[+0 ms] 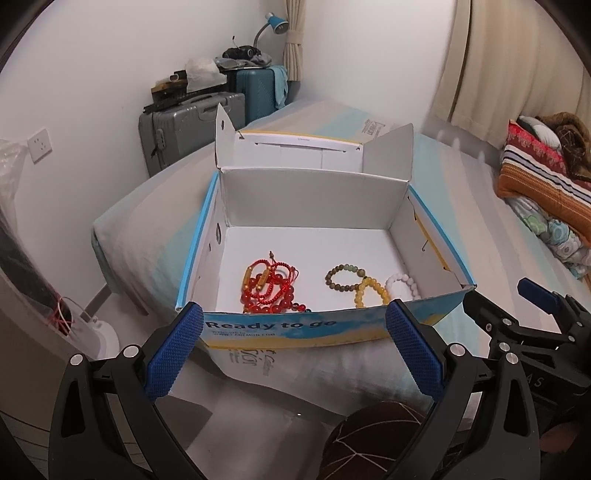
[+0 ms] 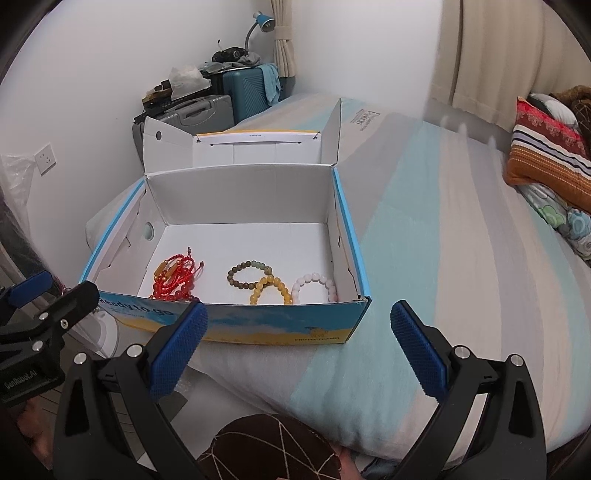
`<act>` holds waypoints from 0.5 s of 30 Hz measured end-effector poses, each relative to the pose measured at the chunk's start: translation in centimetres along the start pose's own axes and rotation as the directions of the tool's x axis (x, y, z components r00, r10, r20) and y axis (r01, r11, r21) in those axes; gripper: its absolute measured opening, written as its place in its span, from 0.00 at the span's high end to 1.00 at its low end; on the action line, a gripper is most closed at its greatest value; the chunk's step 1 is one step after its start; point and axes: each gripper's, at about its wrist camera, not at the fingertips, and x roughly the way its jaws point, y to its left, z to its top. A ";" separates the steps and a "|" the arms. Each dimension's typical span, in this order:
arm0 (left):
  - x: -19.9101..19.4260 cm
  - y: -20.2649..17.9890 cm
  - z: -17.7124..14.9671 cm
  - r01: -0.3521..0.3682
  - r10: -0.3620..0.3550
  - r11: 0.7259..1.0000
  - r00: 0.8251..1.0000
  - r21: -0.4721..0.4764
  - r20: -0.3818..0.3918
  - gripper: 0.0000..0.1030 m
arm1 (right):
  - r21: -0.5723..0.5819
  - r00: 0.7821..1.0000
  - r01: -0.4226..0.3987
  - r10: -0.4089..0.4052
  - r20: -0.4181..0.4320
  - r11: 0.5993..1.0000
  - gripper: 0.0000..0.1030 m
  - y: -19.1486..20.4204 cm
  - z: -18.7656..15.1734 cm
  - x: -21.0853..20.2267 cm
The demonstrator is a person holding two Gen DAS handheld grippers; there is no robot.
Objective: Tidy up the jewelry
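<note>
An open cardboard box (image 1: 321, 325) sits at the near left corner of a striped bed (image 2: 424, 229). Along the box's front edge lie a tangle of red beaded strands (image 1: 271, 286) at left, then a green-brown bracelet (image 2: 248, 275), a yellow bracelet (image 2: 269, 290) and a pale pink bracelet (image 2: 314, 286) toward its right corner. My left gripper (image 1: 293, 354) and right gripper (image 2: 299, 354) hover before the box, both spread wide and empty.

home bedroom: bed (image 2: 424, 221), striped pillow (image 2: 546, 155), curtains (image 2: 480, 48), suitcases (image 1: 192, 122), desk lamp (image 1: 275, 24).
</note>
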 end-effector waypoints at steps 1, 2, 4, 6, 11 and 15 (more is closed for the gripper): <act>0.0 -0.1 -0.1 -0.002 0.002 1.000 1.000 0.003 -0.002 0.06 | 0.000 1.000 -0.001 0.001 0.000 1.000 0.07 0.0 0.0 0.0; 0.0 -0.1 -0.1 -0.002 0.002 1.000 1.000 0.005 -0.003 0.06 | 0.000 1.000 -0.001 0.001 0.000 1.000 0.07 0.0 0.0 0.0; 0.1 -0.1 -0.2 0.004 -0.004 1.000 1.000 0.002 -0.011 0.06 | 0.003 1.000 -0.006 0.006 -0.002 1.000 0.07 0.0 -0.1 0.0; 0.1 0.0 -0.2 0.005 -0.005 1.000 1.000 -0.001 -0.012 0.06 | 0.003 1.000 -0.006 0.006 -0.003 1.000 0.07 0.0 -0.2 0.0; 0.2 -0.1 -0.3 -0.009 0.009 1.000 1.000 0.004 -0.011 0.06 | 0.004 1.000 -0.007 0.007 -0.009 1.000 0.07 0.2 -0.4 0.0; 0.4 -0.2 -0.3 -0.014 0.014 1.000 1.000 0.004 -0.016 0.06 | 0.010 1.000 -0.009 0.010 -0.013 1.000 0.07 0.3 -0.4 0.2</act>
